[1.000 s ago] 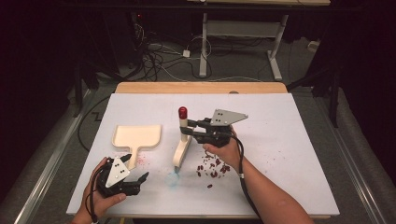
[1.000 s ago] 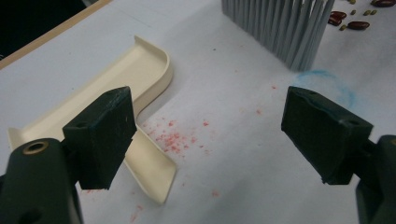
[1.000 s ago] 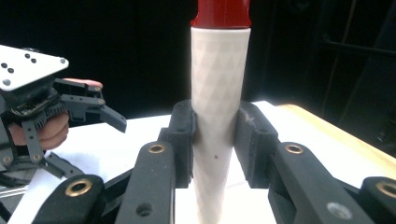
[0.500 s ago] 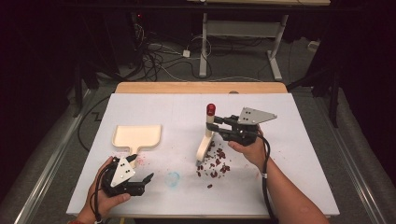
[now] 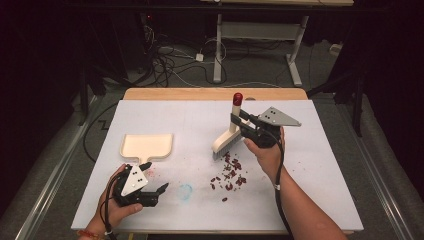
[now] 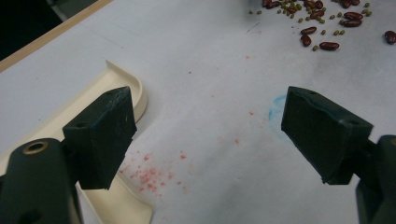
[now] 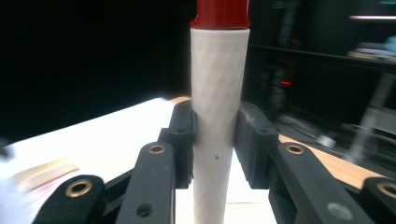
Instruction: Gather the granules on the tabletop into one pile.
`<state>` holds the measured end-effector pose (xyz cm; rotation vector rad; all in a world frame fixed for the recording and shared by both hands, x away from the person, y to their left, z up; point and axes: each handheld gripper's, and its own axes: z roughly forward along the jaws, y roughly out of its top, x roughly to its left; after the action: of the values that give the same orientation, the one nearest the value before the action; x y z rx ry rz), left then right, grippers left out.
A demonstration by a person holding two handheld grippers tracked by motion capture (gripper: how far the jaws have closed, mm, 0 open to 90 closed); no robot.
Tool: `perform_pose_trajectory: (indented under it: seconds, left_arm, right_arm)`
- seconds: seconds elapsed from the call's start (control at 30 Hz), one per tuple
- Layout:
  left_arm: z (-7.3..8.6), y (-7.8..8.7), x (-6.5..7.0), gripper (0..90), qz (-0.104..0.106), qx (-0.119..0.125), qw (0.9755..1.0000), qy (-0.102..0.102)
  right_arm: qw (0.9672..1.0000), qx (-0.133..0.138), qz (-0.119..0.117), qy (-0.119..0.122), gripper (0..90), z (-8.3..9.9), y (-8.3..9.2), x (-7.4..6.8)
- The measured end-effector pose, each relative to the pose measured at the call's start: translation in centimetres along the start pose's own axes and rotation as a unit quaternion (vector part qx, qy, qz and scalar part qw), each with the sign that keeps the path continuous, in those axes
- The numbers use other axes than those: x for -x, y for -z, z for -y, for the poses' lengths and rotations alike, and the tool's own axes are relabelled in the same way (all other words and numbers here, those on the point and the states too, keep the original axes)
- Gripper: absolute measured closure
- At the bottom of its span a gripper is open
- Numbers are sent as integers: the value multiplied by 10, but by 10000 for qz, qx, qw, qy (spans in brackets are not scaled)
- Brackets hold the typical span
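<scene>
A small cream brush with a red-capped handle stands upright on the white table, its bristles just left of and behind a scatter of red beans. My right gripper is shut on the handle; its pads clamp the white shaft. A cream dustpan lies at the left, its rim beside my left jaw. My left gripper rests open near the front edge, nothing between its jaws. Beans lie ahead of it.
A blue smudge and pink specks mark the table in front of the left gripper. A wooden strip runs along the far edge. Cables and a desk frame sit on the floor beyond.
My right gripper has carried the brush rightward and farther back, from left of the beans to behind them. The left gripper has stayed put.
</scene>
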<state>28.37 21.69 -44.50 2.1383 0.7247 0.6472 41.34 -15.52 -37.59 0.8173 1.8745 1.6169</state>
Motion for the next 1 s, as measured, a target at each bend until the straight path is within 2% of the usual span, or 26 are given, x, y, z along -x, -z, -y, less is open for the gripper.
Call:
perform_pose_trajectory:
  seconds: [0.07, 0.1, 0.2, 0.23, 0.27, 0.3, 0.33, 0.4, 0.47, 0.67, 0.8, 0.83, 0.9, 1.0]
  left_arm:
    - [-1, -3, -1, 169, 52, 11, 10000, -31]
    - [-2, -4, -1, 169, 73, 13, 10000, -40]
    - [-6, -9, 0, 169, 162, 10, 9998, -121]
    - [-6, -9, 0, 169, 162, 10, 9998, -121]
    - [-7, -10, 1, 169, 180, 15, 9997, -153]
    - [-8, -11, 2, 170, 191, 2, 9996, -199]
    - [-10, -14, 3, 170, 213, -7, 9994, -264]
    - [-11, -15, 3, 170, 232, 3, 9994, -269]
    - [-12, -17, 4, 169, 229, 11, 9992, -323]
    - [-16, -21, 7, 169, 328, 21, 9986, -420]
    - [-18, -23, 7, 169, 347, 25, 9984, -440]
    - [-18, -23, 8, 169, 348, 30, 9984, -443]
    - [-18, -23, 8, 169, 353, 31, 9983, -471]
    - [-18, -22, 9, 169, 354, 47, 9982, -490]
  right_arm:
    - [9992, 52, 354, -159, 697, 0, -5, 0]
    - [9985, 76, 529, -144, 697, 0, -7, 0]
    - [9944, 71, 1044, 156, 697, 4, -16, -6]
    - [9929, 82, 1180, 145, 697, 6, -18, -7]
    - [9929, 82, 1180, 145, 697, 6, -18, -7]
    - [9917, 150, 1280, -42, 697, 12, -21, -7]
    - [9913, 154, 1299, -135, 697, 14, -21, -6]
    - [9907, 140, 1335, -225, 697, 17, -21, -7]
    - [9907, 144, 1347, -119, 698, 21, -18, -13]
    - [9918, 115, 1275, -11, 698, 25, -3, -29]
    - [9915, 104, 1300, -1, 698, 28, 18, -47]
    - [9916, 64, 1295, -10, 698, 29, 24, -55]
    - [9916, 23, 1288, 78, 698, 29, 28, -61]
    - [9914, -19, 1305, 33, 698, 29, 34, -64]
